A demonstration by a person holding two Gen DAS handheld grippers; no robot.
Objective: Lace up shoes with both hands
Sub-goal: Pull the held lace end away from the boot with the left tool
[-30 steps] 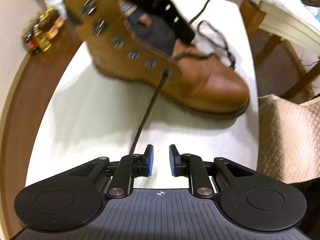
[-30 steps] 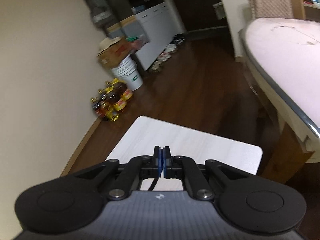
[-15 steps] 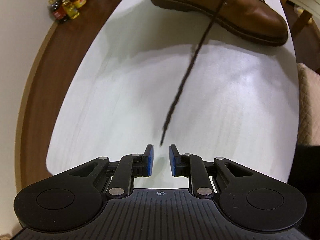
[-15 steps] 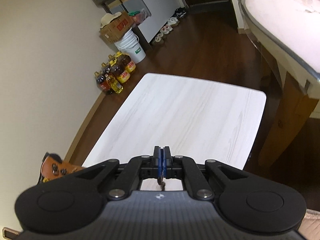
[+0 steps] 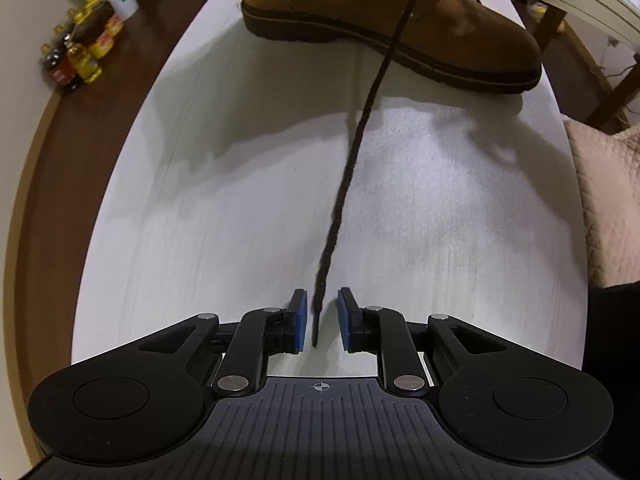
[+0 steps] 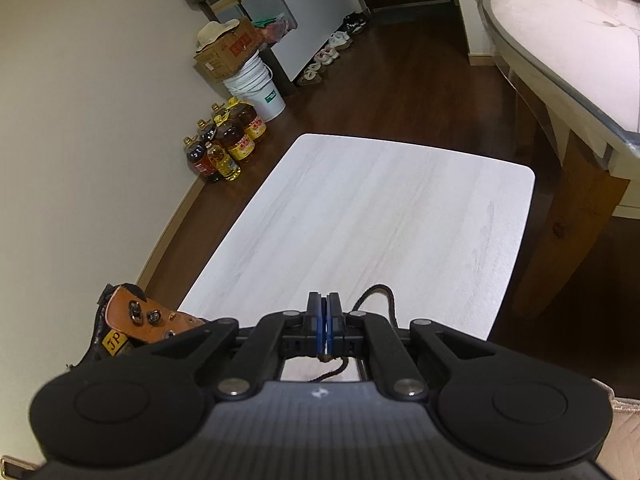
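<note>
A brown leather boot (image 5: pixel 400 20) stands on the white table (image 5: pixel 240 220) at the far end in the left wrist view. A dark brown lace (image 5: pixel 360 140) runs from its lowest eyelet toward me. Its tip lies between the blue pads of my left gripper (image 5: pixel 322 318), which is open around it. My right gripper (image 6: pixel 324 328) is shut on the other lace end (image 6: pixel 376 300), which loops just past the fingers. The boot's cuff with metal hooks (image 6: pixel 140 320) shows at lower left in the right wrist view.
Oil bottles (image 6: pixel 224 144) and a white bucket (image 6: pixel 256 92) stand on the dark wood floor by the wall. A larger table (image 6: pixel 568 60) is to the right. A quilted beige cushion (image 5: pixel 600 192) lies right of the white table.
My left gripper has drawn back from the boot, then closed in on the lace so its tip now lies between the open pads. The right gripper stayed shut on its lace and tilted down toward the table.
</note>
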